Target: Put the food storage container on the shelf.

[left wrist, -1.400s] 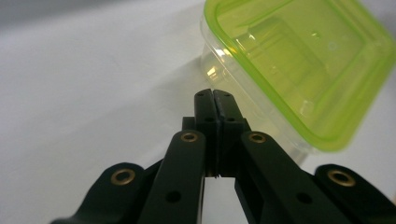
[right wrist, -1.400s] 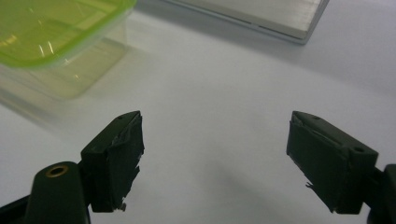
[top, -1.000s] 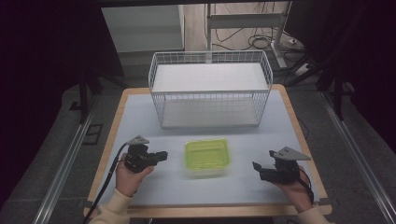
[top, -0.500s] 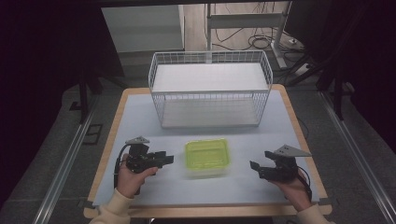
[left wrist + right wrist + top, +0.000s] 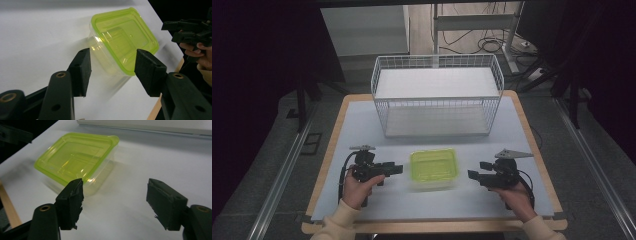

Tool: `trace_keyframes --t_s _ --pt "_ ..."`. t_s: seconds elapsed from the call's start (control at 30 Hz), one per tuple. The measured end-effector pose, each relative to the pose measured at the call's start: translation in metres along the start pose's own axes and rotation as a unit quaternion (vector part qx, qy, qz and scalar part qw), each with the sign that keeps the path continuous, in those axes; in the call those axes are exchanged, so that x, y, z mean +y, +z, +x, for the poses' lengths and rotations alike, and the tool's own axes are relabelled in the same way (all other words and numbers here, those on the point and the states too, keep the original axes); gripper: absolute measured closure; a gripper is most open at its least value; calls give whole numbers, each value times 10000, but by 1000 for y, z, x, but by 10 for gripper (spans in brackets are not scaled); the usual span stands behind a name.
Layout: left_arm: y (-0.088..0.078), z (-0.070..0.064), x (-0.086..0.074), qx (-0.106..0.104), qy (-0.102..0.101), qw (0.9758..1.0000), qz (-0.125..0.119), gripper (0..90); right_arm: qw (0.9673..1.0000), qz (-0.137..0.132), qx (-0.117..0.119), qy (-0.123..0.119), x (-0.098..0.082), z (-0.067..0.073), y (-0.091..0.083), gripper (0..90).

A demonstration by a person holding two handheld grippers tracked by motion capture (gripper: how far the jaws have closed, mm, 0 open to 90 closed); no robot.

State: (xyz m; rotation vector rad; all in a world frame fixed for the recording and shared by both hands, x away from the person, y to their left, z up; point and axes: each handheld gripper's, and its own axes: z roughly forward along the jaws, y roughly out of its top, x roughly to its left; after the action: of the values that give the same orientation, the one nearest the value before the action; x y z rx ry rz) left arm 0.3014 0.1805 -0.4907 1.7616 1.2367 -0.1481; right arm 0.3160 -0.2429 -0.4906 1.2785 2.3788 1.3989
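1. Left gripper [image 5: 396, 169] sat at lower left of the high view, pointing right at the container. Jaws spread wide and empty; in the left gripper view they framed the near corner of the box without touching it.
2. Clear plastic food container with green lid [image 5: 433, 168] sat at lower centre on the white table mat [image 5: 362, 125], lid on, between both grippers and in front of the wire basket [image 5: 437, 97] at upper centre.
3. Right gripper [image 5: 473, 175] sat at lower right, aimed left at the box, jaws wide apart, nothing held, a bit further off than the left one.
4. Step, as I read it: approach, pre-grasp from both sides.
5. Next move likely needed: close in level and grip the box walls or lid rim, not the slick lid top.
6. No brand, label or text readable anywhere.
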Motion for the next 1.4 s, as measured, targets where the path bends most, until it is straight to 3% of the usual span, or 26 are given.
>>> trace_keyframes --t_s 0.2,0.33,0.57,0.67,0.9,1.0,1.1,1.17,1.2,1.4 --pt "12 1 4 -150 -120 9998 40 471 9995 -29 169 265 10 1 3 337" --pt "18 1 5 -214 -171 9995 148 503 9993 -14 215 318 16 4 12 350" --pt "33 4 9 -185 -281 9992 227 499 9992 164 194 293 22 5 32 365" --pt "39 6 10 -138 -312 9988 339 506 9982 291 251 468 26 -1 40 399" --pt "46 6 10 -161 -356 9984 400 526 9964 414 392 627 30 -3 52 437" --pt "48 6 11 -139 -302 9985 429 550 9945 562 494 727 31 -3 60 472" --pt "53 9 11 -179 -361 9980 488 632 9917 727 662 829 28 -3 67 561" --pt "54 9 11 -171 -358 9982 454 660 9908 702 726 901 27 -4 67 602" --pt "54 11 11 -236 -388 9981 418 688 9887 727 816 1028 26 -7 66 665" --pt "50 7 11 -544 -430 9972 280 751 9831 640 1003 1392 23 -11 61 743"
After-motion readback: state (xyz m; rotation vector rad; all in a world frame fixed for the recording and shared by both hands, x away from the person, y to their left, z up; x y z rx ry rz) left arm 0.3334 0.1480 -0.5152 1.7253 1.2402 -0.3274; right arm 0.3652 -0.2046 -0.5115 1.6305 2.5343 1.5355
